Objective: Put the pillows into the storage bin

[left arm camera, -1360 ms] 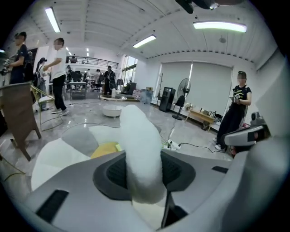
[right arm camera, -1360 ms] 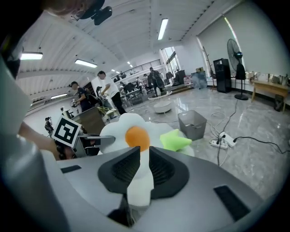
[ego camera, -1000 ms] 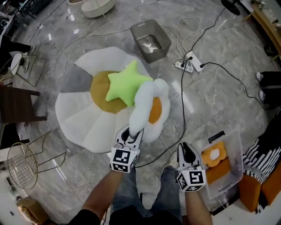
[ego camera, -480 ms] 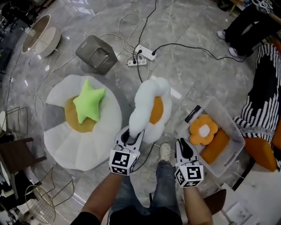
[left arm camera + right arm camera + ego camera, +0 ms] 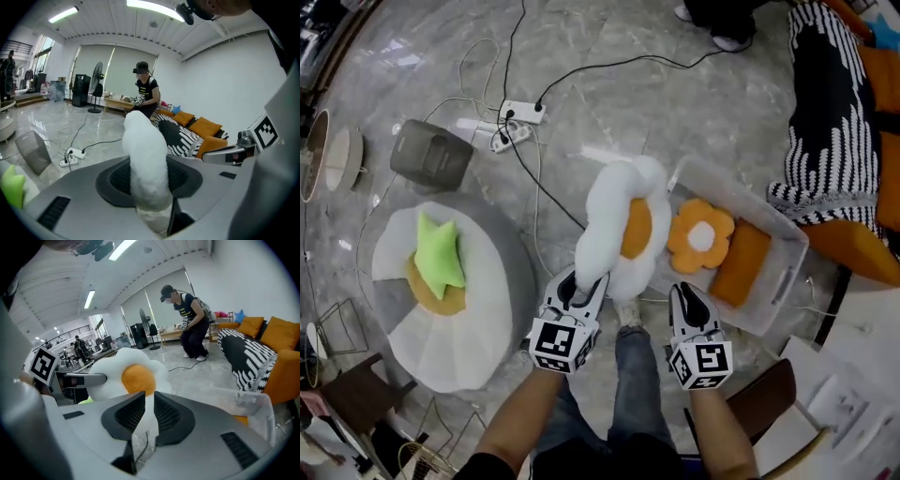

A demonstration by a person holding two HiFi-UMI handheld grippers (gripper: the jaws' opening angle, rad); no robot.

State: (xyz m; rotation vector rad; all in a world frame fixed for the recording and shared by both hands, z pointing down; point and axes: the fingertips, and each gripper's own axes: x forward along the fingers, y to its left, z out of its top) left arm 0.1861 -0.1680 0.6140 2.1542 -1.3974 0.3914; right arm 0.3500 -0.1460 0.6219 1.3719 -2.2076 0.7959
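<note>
A white fried-egg pillow (image 5: 619, 234) with an orange yolk stands upright in the air, its lower edge pinched by my left gripper (image 5: 575, 292). In the left gripper view its white edge (image 5: 145, 150) fills the gap between the jaws. My right gripper (image 5: 686, 298) hangs beside it, apart from the pillow, jaws nearly together on nothing; the egg pillow (image 5: 133, 376) shows beyond them. The clear storage bin (image 5: 789, 255) lies just right of the pillow and holds an orange flower pillow (image 5: 700, 236) and an orange cushion (image 5: 738, 264). A green star pillow (image 5: 438, 255) rests on the round white rug (image 5: 478, 309) at the left.
Black and white cables and a power strip (image 5: 521, 112) cross the marble floor behind the rug. A grey box (image 5: 431, 156) stands at the far left. A striped throw on an orange sofa (image 5: 825, 112) borders the bin. A person (image 5: 146, 96) stands further back.
The view has swung round: the bin has come from the lower right to right beside the egg pillow, and the rug with the star has slid left. Both grippers keep their hold and spacing.
</note>
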